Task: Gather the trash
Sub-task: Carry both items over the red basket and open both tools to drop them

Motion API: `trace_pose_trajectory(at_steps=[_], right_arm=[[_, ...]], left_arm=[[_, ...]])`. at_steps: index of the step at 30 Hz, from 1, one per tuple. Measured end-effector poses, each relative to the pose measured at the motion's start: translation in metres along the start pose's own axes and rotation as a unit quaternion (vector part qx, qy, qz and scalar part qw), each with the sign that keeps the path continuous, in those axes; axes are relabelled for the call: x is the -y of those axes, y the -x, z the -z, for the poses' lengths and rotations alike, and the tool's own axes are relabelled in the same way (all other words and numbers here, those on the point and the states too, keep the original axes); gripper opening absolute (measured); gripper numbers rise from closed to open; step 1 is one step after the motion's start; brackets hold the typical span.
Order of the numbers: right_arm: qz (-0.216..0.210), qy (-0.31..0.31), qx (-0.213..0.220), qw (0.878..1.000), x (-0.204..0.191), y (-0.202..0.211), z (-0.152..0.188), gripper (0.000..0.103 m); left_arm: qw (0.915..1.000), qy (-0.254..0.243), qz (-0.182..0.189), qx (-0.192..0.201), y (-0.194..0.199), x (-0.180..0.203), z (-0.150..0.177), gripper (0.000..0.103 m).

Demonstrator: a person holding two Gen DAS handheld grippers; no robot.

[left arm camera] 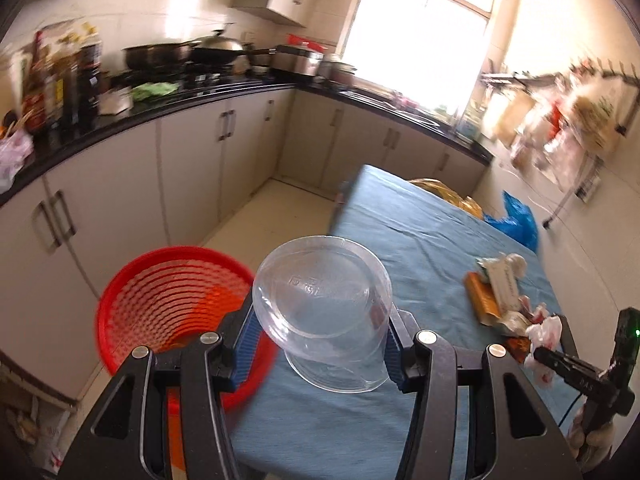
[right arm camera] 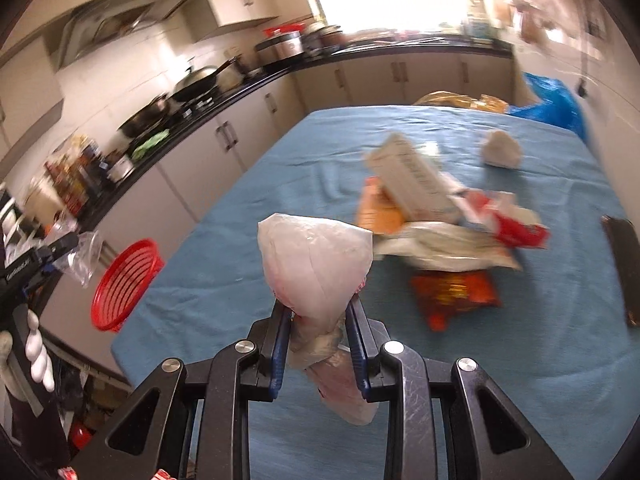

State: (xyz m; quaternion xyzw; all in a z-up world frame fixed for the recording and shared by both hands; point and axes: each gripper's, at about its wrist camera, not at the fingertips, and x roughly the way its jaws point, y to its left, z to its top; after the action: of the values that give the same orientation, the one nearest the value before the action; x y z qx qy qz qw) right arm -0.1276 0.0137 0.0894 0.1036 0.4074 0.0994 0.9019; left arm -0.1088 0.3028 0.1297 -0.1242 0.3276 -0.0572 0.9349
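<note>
Clamped in the left gripper [left arm camera: 320, 320]: a clear plastic container [left arm camera: 324, 304], tipped forward over the blue table's [left arm camera: 420, 240] edge, just beside the red basket [left arm camera: 168, 296] on the floor. Pinched in the right gripper [right arm camera: 318, 320]: a crumpled white bag [right arm camera: 316, 268], angled down above the table, trash pile [right arm camera: 432, 208] ahead.

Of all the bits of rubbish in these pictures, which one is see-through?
The clear plastic container, clamped between the left gripper fingers near the red basket. The white plastic bag in the right gripper and the wrappers on the table are opaque.
</note>
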Motion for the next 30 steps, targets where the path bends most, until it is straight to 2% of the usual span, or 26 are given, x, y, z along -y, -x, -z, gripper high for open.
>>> trace_pose_trajectory(at_steps=[7,11,18,23,26,28,29,30], right_arm=[[-0.039,0.049,-0.028,0.998,-0.07,-0.044,-0.013,0.029],[-0.08,0.071,-0.039,0.993,-0.116,-0.068,-0.025,0.029],[-0.149,0.088,-0.057,0.983,-0.196,-0.114,-0.05,0.029],[-0.189,0.082,-0.074,0.976,-0.239,-0.15,-0.062,0.03],[-0.222,0.06,-0.089,0.969,-0.253,-0.171,-0.067,0.035],[-0.239,0.051,-0.103,0.964,-0.264,-0.188,-0.07,0.046],[-0.238,0.046,-0.105,0.964,-0.266,-0.194,-0.07,0.057],[-0.237,0.041,-0.105,0.965,-0.265,-0.197,-0.071,0.061]], left_arm=[[0.998,0.055,-0.032,-0.001,-0.002,-0.064,0.003,0.052],[0.9959,0.076,-0.048,-0.003,-0.003,-0.095,0.003,0.052],[0.9936,0.096,-0.059,-0.004,-0.011,-0.128,0.0,0.052],[0.9916,0.113,-0.063,0.0,-0.02,-0.144,-0.007,0.052],[0.9912,0.116,-0.062,0.006,-0.021,-0.149,-0.009,0.054],[0.991,0.119,-0.061,0.007,-0.022,-0.151,-0.009,0.054],[0.9905,0.123,-0.061,0.008,-0.021,-0.153,-0.008,0.056],[0.9903,0.125,-0.06,0.009,-0.02,-0.154,-0.007,0.058]])
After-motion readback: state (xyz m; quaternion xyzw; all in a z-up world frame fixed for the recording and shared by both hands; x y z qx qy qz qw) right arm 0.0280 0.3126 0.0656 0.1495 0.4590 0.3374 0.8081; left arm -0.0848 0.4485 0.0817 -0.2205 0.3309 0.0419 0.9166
